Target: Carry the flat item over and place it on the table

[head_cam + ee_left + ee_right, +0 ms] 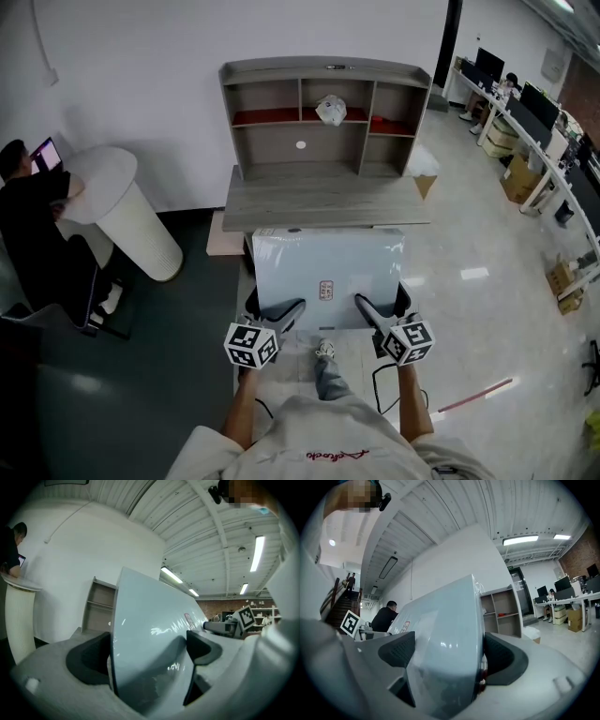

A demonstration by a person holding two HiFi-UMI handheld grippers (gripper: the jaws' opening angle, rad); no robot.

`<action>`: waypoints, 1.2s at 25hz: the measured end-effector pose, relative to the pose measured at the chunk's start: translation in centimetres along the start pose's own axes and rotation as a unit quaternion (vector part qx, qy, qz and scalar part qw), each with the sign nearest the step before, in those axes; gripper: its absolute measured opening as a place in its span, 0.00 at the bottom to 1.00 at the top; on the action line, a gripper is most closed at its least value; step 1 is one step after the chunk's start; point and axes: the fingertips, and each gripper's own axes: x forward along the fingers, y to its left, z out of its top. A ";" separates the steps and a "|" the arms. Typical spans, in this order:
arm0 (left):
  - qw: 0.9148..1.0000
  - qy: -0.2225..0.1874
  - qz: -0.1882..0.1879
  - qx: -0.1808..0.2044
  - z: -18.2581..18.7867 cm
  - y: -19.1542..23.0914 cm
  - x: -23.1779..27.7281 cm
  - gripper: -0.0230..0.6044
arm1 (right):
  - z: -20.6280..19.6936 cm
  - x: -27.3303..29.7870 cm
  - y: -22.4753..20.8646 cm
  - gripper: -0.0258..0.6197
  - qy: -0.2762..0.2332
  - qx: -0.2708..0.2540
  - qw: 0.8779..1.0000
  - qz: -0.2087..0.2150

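A flat pale blue-grey panel (328,274) wrapped in clear film, with a small red label, is held level in front of me. My left gripper (277,316) is shut on its near left edge and my right gripper (378,315) on its near right edge. In the left gripper view the panel (150,639) fills the gap between the dark pads (91,658). The right gripper view shows the same panel (445,644) clamped between both pads (499,660). Just beyond its far edge stands the grey wooden table (323,202).
The table carries a shelf hutch (323,112) with a white bundled object (330,110) in the middle cubby. A white cylindrical stand (127,211) and a seated person (33,230) are at left. Desks with monitors (534,122) line the right. My foot (325,350) is on the floor below.
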 end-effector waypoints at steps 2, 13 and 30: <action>1.000 0.001 0.000 0.001 0.4 1.0 1.6 0.87 | 0.3 1.7 -0.9 0.76 -0.001 0.001 1.000 0.000; 1.000 0.009 0.002 -0.002 3.5 6.5 12.3 0.87 | 2.7 11.7 -7.9 0.76 0.004 0.005 1.000 0.000; 1.000 0.021 0.016 -0.005 5.6 12.5 26.4 0.87 | 4.1 24.0 -18.1 0.76 0.013 0.017 1.000 0.010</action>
